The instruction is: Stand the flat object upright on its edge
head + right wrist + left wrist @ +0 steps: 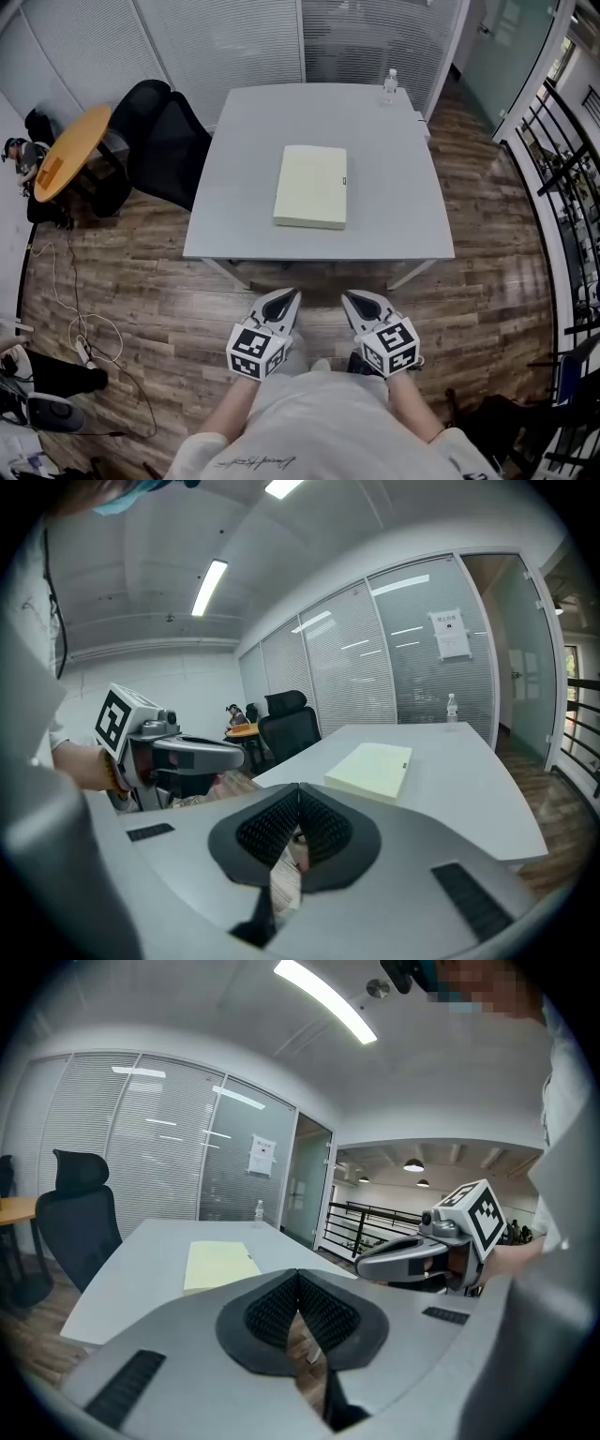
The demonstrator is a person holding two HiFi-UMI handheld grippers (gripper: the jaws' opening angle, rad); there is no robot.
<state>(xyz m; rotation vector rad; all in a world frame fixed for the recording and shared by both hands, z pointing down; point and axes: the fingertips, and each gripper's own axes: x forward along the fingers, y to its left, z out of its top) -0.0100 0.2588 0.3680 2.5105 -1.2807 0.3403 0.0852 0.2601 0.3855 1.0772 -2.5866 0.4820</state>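
left gripper (298, 1277): jaws pressed together, nothing between them, only floor seen past the pads. right gripper (298, 791): same, closed and empty. both held low in front of the body, side by side and a little apart, tips pointing ahead toward the table (394, 202).

pad (311, 186): pale yellow, lying flat near the table's middle, well ahead of both tips and roughly centred between them, short edge toward the grippers. neither tool touches it. table edge lies between the tips and the pad.

further out: bottle (390, 86) at the far right corner, well clear of the pad. chair (161, 141) off the table's left side.

step in hand: judged as the start, approach not yet made; pad untouched and flat.

next move calls for: bring both tools forward over the table edge and open the jaws. likely one side must get under or onto a long edge to tip the pad up, the other bracing the opposite face so it does not slide or fall over.
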